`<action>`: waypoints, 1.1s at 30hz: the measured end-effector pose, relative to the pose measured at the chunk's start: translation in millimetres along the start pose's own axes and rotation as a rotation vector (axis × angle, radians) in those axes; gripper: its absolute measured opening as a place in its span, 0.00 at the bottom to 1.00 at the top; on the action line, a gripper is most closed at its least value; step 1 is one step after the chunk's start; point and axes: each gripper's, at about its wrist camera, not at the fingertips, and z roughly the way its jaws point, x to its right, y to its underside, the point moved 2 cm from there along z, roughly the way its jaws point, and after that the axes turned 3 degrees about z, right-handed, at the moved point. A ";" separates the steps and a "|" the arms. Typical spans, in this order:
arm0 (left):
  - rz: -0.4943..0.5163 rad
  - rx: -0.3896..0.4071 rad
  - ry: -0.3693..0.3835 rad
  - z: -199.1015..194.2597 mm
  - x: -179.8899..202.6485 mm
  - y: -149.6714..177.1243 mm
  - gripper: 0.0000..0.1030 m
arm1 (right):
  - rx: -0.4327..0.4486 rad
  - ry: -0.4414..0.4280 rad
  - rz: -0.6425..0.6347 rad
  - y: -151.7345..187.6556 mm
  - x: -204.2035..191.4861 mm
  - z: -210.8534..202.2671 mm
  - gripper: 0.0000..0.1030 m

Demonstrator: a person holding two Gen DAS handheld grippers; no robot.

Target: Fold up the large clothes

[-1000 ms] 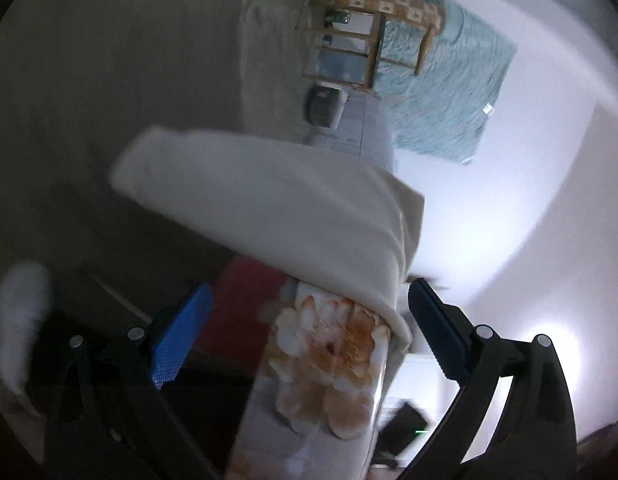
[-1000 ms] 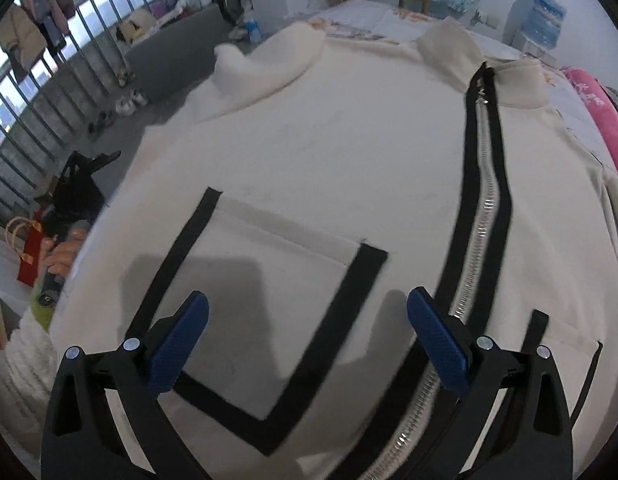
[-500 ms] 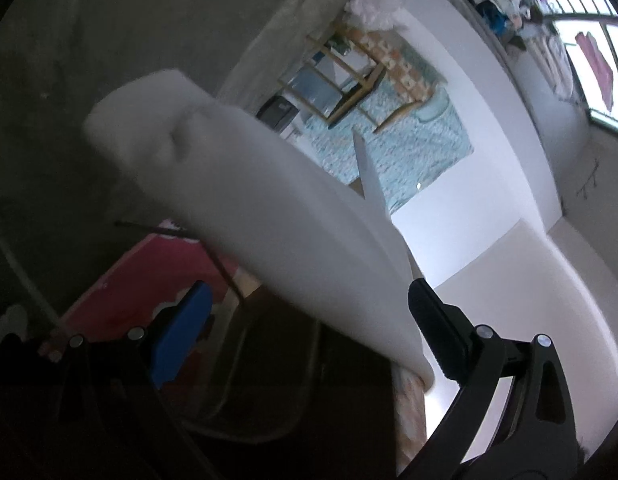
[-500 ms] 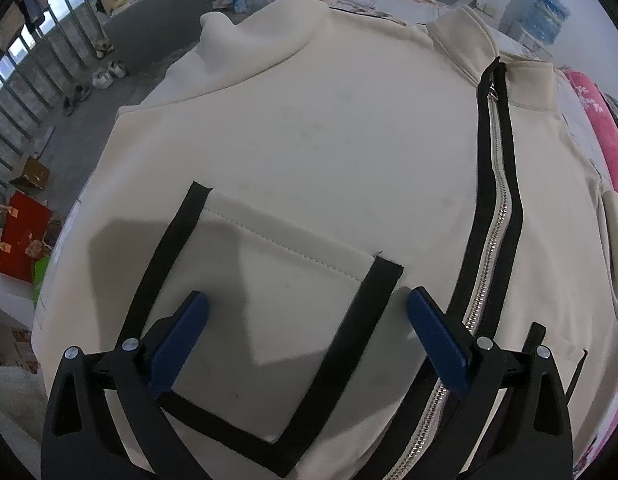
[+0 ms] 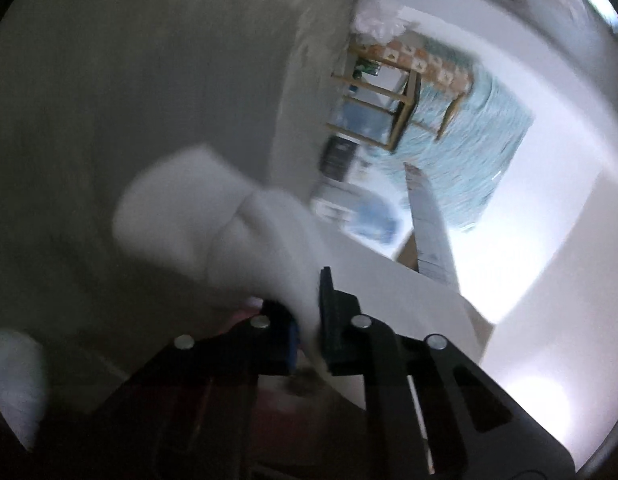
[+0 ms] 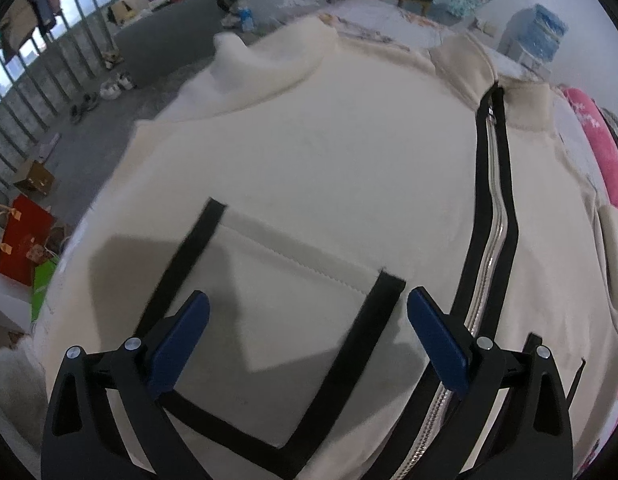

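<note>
Since a second ago the left gripper (image 5: 307, 320) went from wide open to clamped right down on the cream fleece sleeve (image 5: 213, 220), so the pinch is made. Its blue pads are nearly together with a thin wad of fabric squeezed between them, and the cuff end flops out past the tips.

Right gripper (image 6: 307, 332) hangs over the cream zip-up jacket with black trim (image 6: 329, 152), jaws wide apart, holding nothing, right above the black-edged patch pocket (image 6: 269, 320). The jacket lies spread front-up on the bed, silver zipper (image 6: 491, 240) closed.

My worry: that pinch looks shallow. Swing the sleeve across too fast and the fleece could slide out, or the body gets dragged and bunches up since nothing pins it.
</note>
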 end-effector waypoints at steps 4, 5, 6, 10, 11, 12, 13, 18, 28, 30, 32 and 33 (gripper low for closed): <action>0.274 0.066 -0.226 -45.5 95.1 -36.5 0.05 | 0.088 -0.030 0.010 -0.9 8.2 -20.6 0.94; 0.382 0.101 -0.294 -59.4 140.5 -40.0 0.05 | 0.101 -0.037 0.019 -0.5 12.8 -24.1 0.94; 0.446 0.121 -0.330 -64.8 167.4 -41.7 0.05 | 0.119 -0.047 0.034 0.6 17.7 -29.5 0.94; 0.838 0.228 -0.423 -79.8 328.1 5.3 0.05 | 0.190 -0.092 0.104 11.3 41.3 -52.2 0.94; 0.938 0.242 -0.421 -78.5 363.2 30.4 0.05 | 0.205 -0.099 0.117 14.5 46.4 -56.3 0.94; 1.033 0.248 -0.413 -69.7 397.0 57.2 0.05 | 0.224 -0.105 0.134 19.2 53.1 -62.5 0.94; 1.117 0.243 -0.395 -56.7 427.8 84.5 0.05 | 0.242 -0.112 0.152 24.1 59.9 -68.4 0.94; 1.416 0.055 -0.334 18.1 496.8 238.9 0.05 | 0.334 -0.135 0.239 51.2 99.8 -98.9 0.94; 1.496 -0.413 -0.653 111.7 312.6 406.3 0.46 | 0.357 -0.095 0.461 124.3 187.6 -128.8 0.94; 1.457 -0.463 -0.683 102.7 286.1 413.8 0.46 | 0.343 -0.116 0.499 134.2 201.7 -128.7 0.94; 1.437 -0.466 -0.634 82.2 280.0 422.1 0.52 | 0.343 -0.136 0.527 137.0 212.7 -128.8 0.94; 1.426 -0.454 -0.586 70.0 284.0 424.1 0.58 | 0.345 -0.149 0.539 135.7 217.7 -128.0 0.94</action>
